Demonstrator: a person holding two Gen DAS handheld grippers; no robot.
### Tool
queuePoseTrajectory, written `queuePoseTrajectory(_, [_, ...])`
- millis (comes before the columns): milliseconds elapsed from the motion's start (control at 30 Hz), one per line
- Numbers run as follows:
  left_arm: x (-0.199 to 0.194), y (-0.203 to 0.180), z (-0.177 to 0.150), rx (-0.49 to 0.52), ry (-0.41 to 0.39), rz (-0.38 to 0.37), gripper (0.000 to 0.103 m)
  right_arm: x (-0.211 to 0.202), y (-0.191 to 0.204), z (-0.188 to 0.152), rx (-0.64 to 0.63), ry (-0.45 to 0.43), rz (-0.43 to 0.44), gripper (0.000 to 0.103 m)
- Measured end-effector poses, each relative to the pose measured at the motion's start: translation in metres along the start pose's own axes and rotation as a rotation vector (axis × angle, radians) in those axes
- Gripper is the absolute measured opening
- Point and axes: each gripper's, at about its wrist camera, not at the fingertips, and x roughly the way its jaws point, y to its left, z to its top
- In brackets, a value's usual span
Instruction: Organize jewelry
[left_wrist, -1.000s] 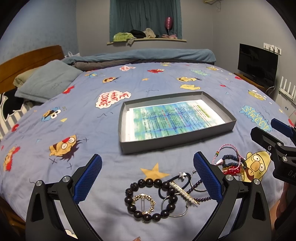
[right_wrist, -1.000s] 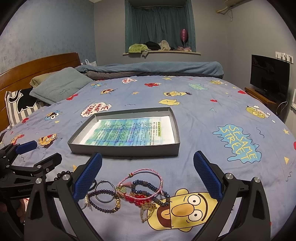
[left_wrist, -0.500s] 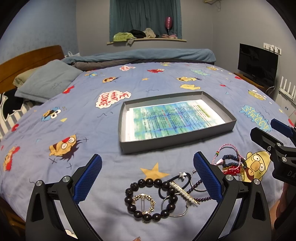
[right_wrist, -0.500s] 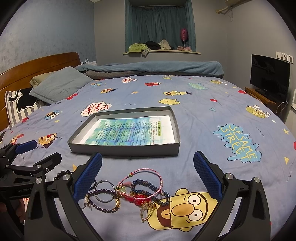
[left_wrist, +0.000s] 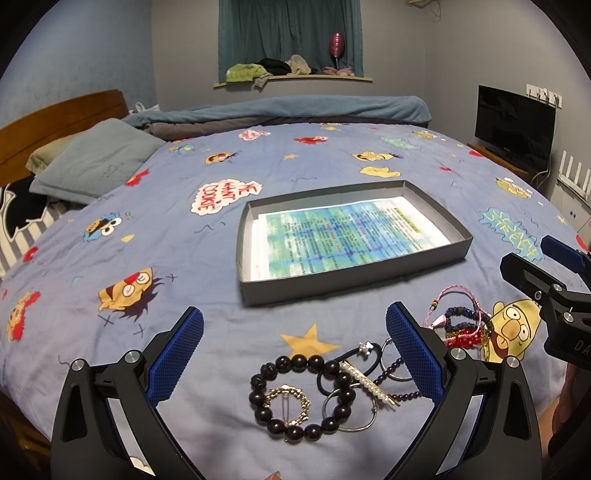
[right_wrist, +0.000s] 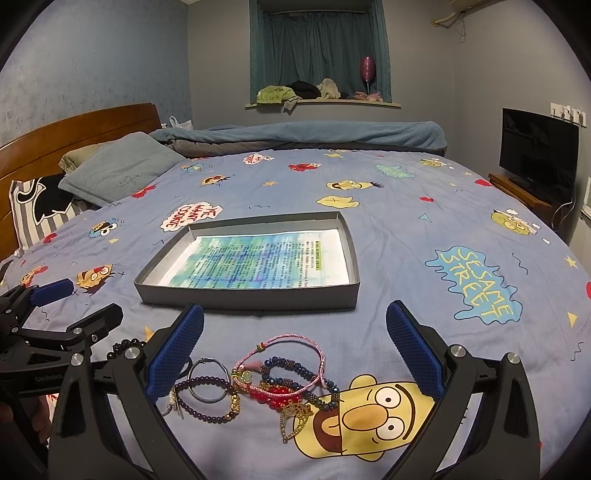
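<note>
Jewelry lies in a loose pile on the blue cartoon bedspread near the bed's front edge. In the left wrist view a black bead bracelet (left_wrist: 301, 397) rings a gold hoop clip (left_wrist: 289, 400), beside a pearl hair pin (left_wrist: 369, 382) and a silver ring (left_wrist: 349, 410). My left gripper (left_wrist: 293, 354) is open above them. In the right wrist view a pink cord bracelet (right_wrist: 284, 360), red beads (right_wrist: 275, 393), dark blue beads (right_wrist: 299, 369) and a purple bead bracelet (right_wrist: 205, 400) lie under my open right gripper (right_wrist: 293, 354). A grey tray (right_wrist: 251, 295) lined with printed paper sits just beyond.
Pillows (left_wrist: 92, 162) and a wooden headboard (right_wrist: 74, 125) are at the left. A rolled blanket (left_wrist: 280, 110) lies along the far side. A TV (right_wrist: 537, 151) stands on a stand at the right. The other gripper shows at each view's edge (left_wrist: 546, 291).
</note>
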Motion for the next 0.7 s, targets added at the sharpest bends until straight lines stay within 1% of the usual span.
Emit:
queuePoseTrajectory(500, [0.008,0.005,-0.005,0.005,0.017,0.001,0.098,0.005,0.000,-0.001,-0.007,0.008,-0.009,0.098])
queuePoseTrajectory(567, [0.012,0.008,-0.005,0.008,0.026,0.020,0.098,0.009,-0.002,-0.002,-0.007,0.019,-0.036,0.098])
queuePoseTrajectory(633, [0.018,0.015,-0.007,0.002,0.023,0.044,0.098,0.015,-0.002,-0.004,-0.036,0.031,-0.079,0.098])
queuePoseTrajectory(700, [0.024,0.019,-0.011,0.036,0.009,0.065,0.098,0.020,-0.002,-0.007,-0.073,0.042,-0.099,0.098])
